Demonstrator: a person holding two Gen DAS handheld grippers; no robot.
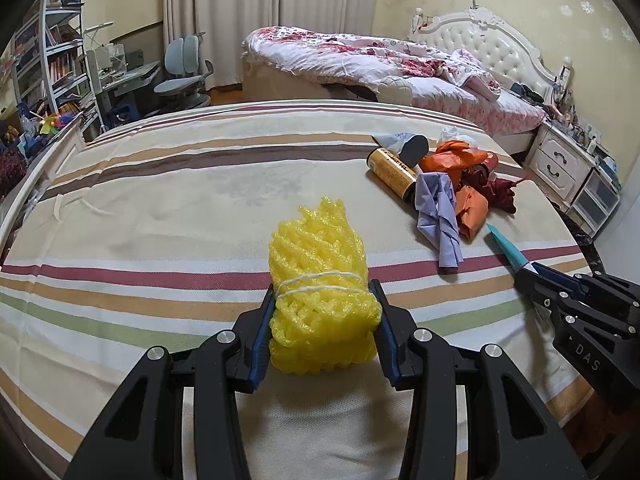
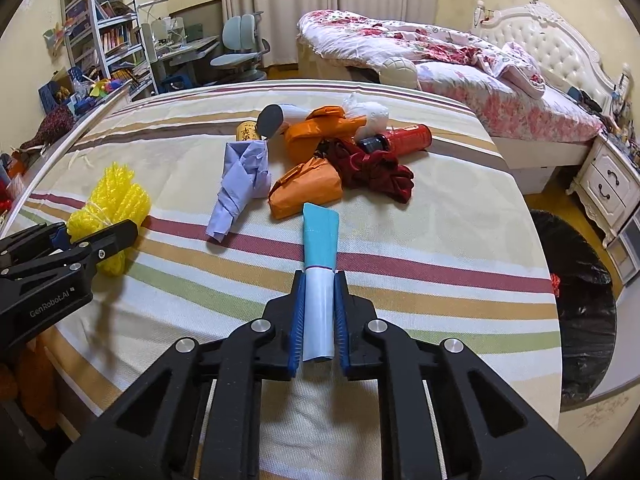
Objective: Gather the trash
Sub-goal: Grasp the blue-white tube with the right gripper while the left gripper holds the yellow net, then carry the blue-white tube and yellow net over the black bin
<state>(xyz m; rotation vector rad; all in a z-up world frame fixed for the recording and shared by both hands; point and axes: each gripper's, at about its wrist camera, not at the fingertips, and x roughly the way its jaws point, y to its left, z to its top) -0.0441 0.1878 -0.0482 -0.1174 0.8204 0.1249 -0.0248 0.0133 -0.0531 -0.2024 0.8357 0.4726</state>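
the left tool (image 1: pixel 322 300) clamps a yellow foam net bundle (image 1: pixel 320 280) – the right tool (image 2: pixel 318 280) pinches a teal-and-white tube (image 2: pixel 319 264). both hang over the near part of the striped bed (image 2: pixel 440 240), the trash pile (image 2: pixel 320 160) farther back.

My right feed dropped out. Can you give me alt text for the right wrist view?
The right tool is shut on a teal-and-white tube above the striped bedspread. Beyond it lies a pile of orange, lilac and dark red trash; the left tool holds a yellow foam net.
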